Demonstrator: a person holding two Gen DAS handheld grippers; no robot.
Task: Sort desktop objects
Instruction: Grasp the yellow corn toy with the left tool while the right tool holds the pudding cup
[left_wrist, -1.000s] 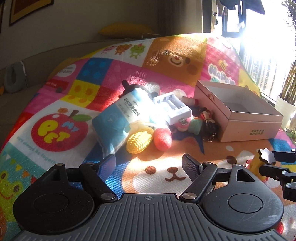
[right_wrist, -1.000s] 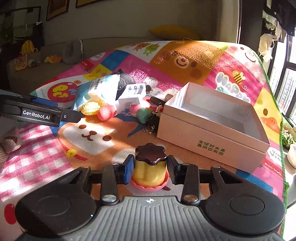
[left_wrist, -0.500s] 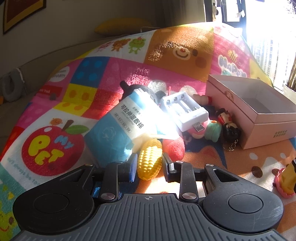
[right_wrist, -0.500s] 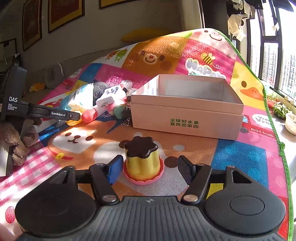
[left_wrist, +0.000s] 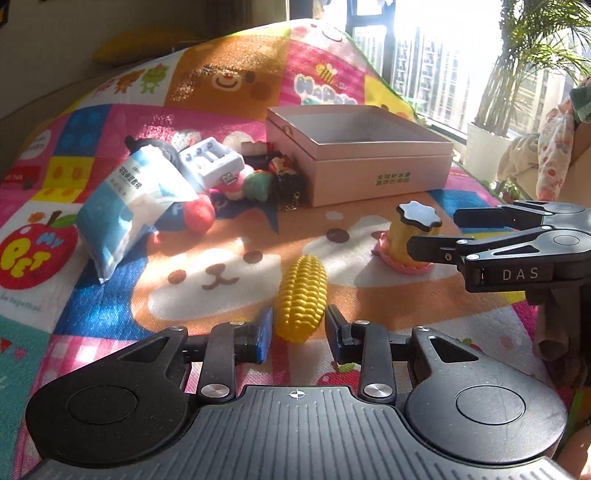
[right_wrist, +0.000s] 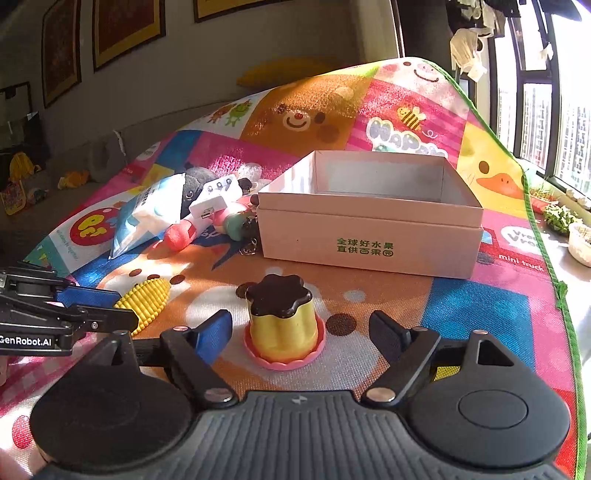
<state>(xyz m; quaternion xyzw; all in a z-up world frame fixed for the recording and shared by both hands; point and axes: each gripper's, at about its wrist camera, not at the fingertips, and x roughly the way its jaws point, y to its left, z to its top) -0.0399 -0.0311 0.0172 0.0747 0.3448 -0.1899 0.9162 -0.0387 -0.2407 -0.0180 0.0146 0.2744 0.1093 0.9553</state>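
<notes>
Corn (left_wrist: 301, 295) carried from pile, left gripper (left_wrist: 298, 328) pinching it; right gripper (right_wrist: 301, 332) spread (pudding (right_wrist: 283, 325) free).

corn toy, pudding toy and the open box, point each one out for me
corn toy (left_wrist: 302, 295), left wrist view, on the middle of its yellow kernels
pudding toy (right_wrist: 283, 325), right wrist view, on its yellow side below the dark top
open box (right_wrist: 369, 242), right wrist view, on its front wall by the green print

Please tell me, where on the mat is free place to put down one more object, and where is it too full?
Free: the bear-face patch between the toy corn and the blue pouch, and the blue square right of the pudding toy, in front of the box. The box shows nothing inside. Crowded: the heap around the white charger, left of the box.
</notes>
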